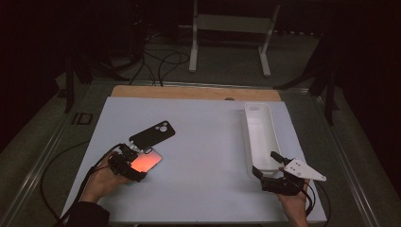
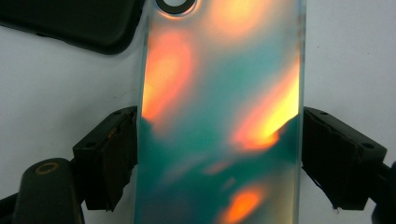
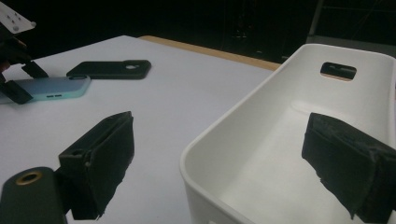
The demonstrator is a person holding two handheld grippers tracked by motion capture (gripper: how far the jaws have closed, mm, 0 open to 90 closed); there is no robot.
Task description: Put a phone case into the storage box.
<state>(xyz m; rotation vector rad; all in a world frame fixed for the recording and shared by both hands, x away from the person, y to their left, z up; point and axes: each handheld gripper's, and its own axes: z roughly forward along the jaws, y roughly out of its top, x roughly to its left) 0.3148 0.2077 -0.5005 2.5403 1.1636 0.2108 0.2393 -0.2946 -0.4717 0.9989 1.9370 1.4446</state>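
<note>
Phone case point(image 1: 145, 162), iridescent, glowing orange and teal: lies flat on the white table point(image 1: 208, 156) at its near left, camera hole pointing away from the person. Left gripper point(image 1: 134, 163): 1 pad against each long edge of this case, pinching it across its width; in the left gripper view both pads point(image 2: 112, 156) sit flush on the edges of the case point(image 2: 219, 116). From the right gripper view the same case point(image 3: 53, 87) reads pale blue-green.

Black phone case point(image 1: 152, 134): flat on the table, just beyond the iridescent one, their corners close together; whether they touch cannot be told.

White tray point(image 1: 274, 137): long, narrow, with a handle slot in the far end wall, at the table's right side.

Right gripper point(image 1: 270, 168): held at the tray's near end, jaws spread wide with nothing gripped; in its own view the tray's near corner point(image 3: 196, 154) lies between the 2 pads.
</note>
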